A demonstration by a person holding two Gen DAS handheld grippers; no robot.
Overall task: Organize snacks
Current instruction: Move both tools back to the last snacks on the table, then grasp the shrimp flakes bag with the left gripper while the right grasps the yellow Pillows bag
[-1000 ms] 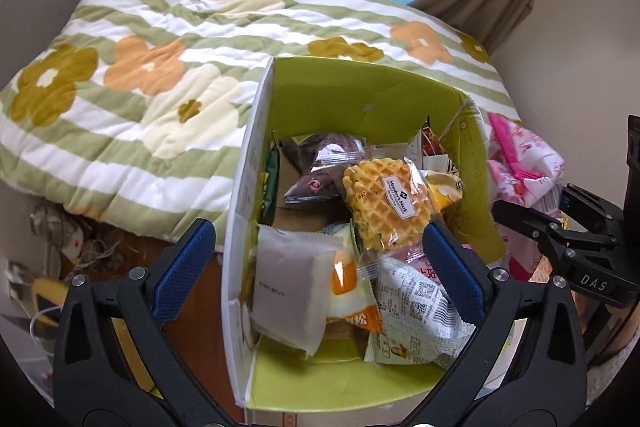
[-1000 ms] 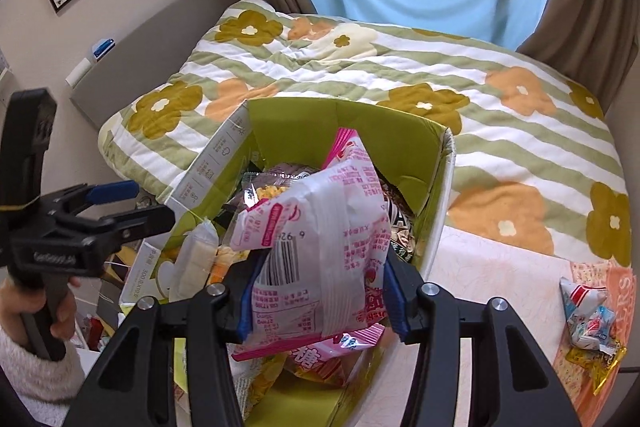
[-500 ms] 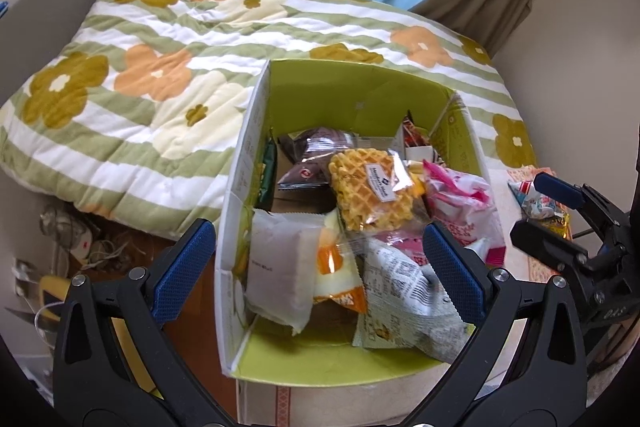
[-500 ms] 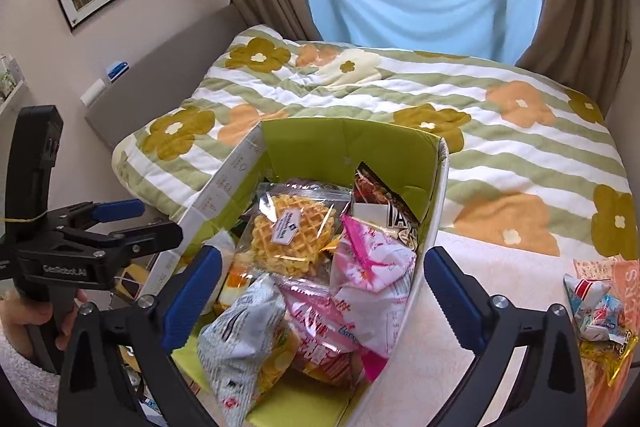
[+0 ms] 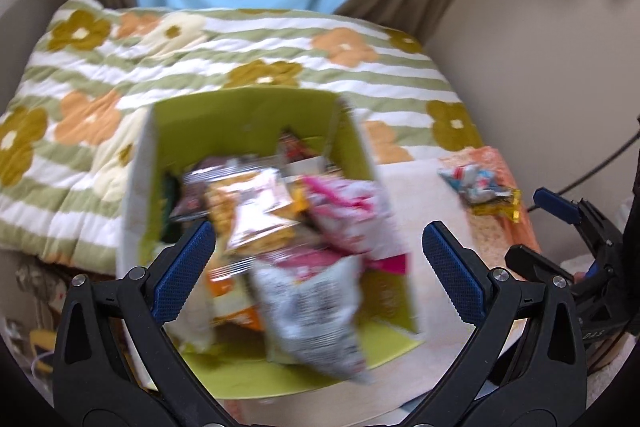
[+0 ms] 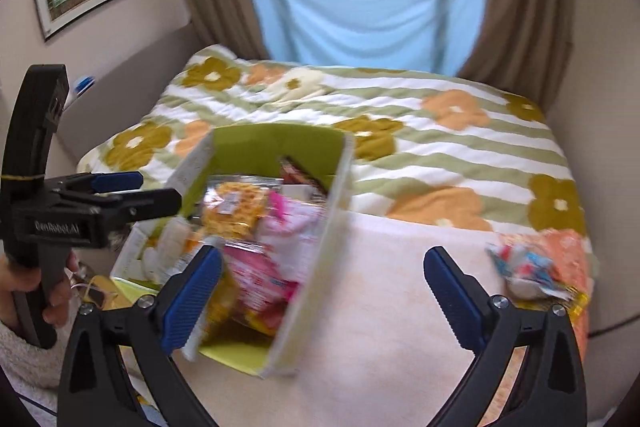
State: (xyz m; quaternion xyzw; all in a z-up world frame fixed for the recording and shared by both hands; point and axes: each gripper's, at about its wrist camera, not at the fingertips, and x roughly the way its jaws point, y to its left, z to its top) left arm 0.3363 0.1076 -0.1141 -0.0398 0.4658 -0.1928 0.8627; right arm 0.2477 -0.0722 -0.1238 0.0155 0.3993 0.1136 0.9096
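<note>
Beside the flowered quilt (image 6: 440, 131) stands an open cardboard box (image 5: 244, 123) with lime-green inner walls and a pale printed outside, crammed with crinkly snack packets. Motion blur smears every label on them, so no brand can be read. Among them are a clear-wrapped golden waffle (image 5: 244, 203), a pink and white bag (image 5: 344, 211) against the box's right wall, and a white bag with dark print (image 5: 316, 315) nearest the camera; the full count cannot be told.

To the right of the box, on the pale cloth-covered surface (image 6: 380, 307), lies a small heap of loose sweets (image 6: 532, 271) in red, white and blue wrappers, resting partly on a yellow packet; how many there are cannot be made out.

One left gripper (image 5: 316, 267) hangs over the box's near end, its two blue ribbed pads spread wide and holding nothing. Seen from the right wrist, its black body reads "GenRobot.AI". The right gripper (image 6: 320, 295), also black plastic with blue textured pads, stands to the right of the box over the cloth, its jaws likewise gaping and empty; the letters "DAS" show on its body in the left wrist view.
</note>
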